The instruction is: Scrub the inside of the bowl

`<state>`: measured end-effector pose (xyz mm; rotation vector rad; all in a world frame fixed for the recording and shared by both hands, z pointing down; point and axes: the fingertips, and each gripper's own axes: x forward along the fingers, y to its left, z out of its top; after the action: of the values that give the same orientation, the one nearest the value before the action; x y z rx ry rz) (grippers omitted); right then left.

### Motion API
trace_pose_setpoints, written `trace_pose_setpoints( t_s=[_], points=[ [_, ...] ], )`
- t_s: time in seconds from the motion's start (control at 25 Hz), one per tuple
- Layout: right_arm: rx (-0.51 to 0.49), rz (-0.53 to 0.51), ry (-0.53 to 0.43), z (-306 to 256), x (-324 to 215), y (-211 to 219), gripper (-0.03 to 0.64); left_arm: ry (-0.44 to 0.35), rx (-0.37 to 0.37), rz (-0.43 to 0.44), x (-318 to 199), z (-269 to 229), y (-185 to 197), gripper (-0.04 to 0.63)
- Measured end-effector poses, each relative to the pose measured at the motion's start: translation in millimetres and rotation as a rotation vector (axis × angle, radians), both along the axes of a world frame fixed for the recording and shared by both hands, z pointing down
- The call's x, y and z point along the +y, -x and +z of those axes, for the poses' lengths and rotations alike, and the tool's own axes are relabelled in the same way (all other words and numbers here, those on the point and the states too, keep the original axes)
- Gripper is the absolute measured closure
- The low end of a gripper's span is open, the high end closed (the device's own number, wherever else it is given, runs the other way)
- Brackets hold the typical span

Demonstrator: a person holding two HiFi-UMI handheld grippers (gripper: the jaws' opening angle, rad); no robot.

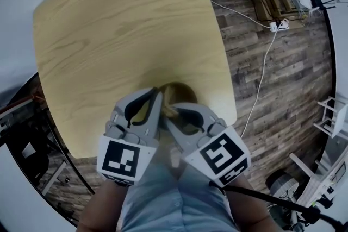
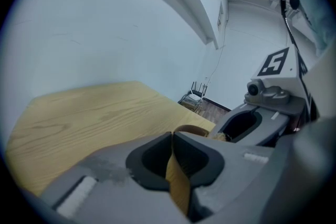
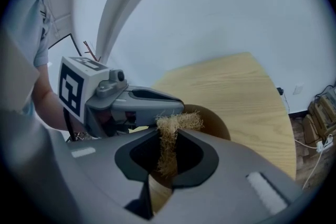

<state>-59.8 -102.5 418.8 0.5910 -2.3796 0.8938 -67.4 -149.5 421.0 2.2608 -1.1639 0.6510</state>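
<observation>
The left gripper (image 2: 172, 140) is shut tight on the wooden bowl (image 2: 191, 129), the bowl's wall pinched between its jaws. Just beside it, the right gripper (image 3: 168, 139) clamps a fibrous scrubber (image 3: 177, 122), whose tuft sits at the bowl's mouth, over the table (image 1: 125, 35).

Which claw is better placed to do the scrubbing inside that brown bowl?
The right claw: it is shut on the tan fibrous scrubber, with the tuft at the mouth of the round brown wooden bowl. The left claw is shut on the bowl's rim, apparently steadying it.
</observation>
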Motion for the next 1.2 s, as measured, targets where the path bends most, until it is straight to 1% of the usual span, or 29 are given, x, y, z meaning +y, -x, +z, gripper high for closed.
trace_pose_setpoints(
  t_s=[0.12, 0.2, 0.4, 0.56, 0.76, 0.84, 1.04, 1.2],
  points=[
    [-0.024, -0.066, 0.022, -0.8, 11.9, 9.0, 0.561, -0.006, -0.001, -0.011, -2.2, 0.7, 3.9, 0.56],
    [-0.042, -0.091, 0.032, -2.6, 19.6, 15.2, 0.561, -0.01, -0.008, -0.017, -4.3, 0.6, 7.0, 0.56],
    [-0.07, -0.093, 0.039, -9.9, 26.4, 14.0, 0.561, -0.026, -0.034, -0.03, -7.6, 2.9, 13.7, 0.56],
    [-0.109, -0.065, 0.04, -24.9, 37.6, 7.1, 0.561, -0.077, -0.084, 0.005, -6.9, 1.7, 18.5, 0.56],
    [-0.157, 0.002, 0.02, -42.9, 44.2, -6.5, 0.561, -0.09, -0.113, -0.018, -10.0, -4.1, 17.5, 0.56],
    [-0.172, 0.023, 0.016, -49.3, 46.2, -14.2, 0.56, -0.098, -0.127, -0.015, -10.1, -5.0, 14.5, 0.56],
    [-0.178, 0.058, -0.008, -58.5, 49.3, -32.4, 0.56, -0.121, -0.178, -0.011, -11.8, -10.2, 8.3, 0.56],
    [-0.171, 0.07, -0.025, -59.1, 48.6, -41.9, 0.56, -0.121, -0.189, -0.013, -9.6, -9.1, 6.8, 0.56]
  ],
)
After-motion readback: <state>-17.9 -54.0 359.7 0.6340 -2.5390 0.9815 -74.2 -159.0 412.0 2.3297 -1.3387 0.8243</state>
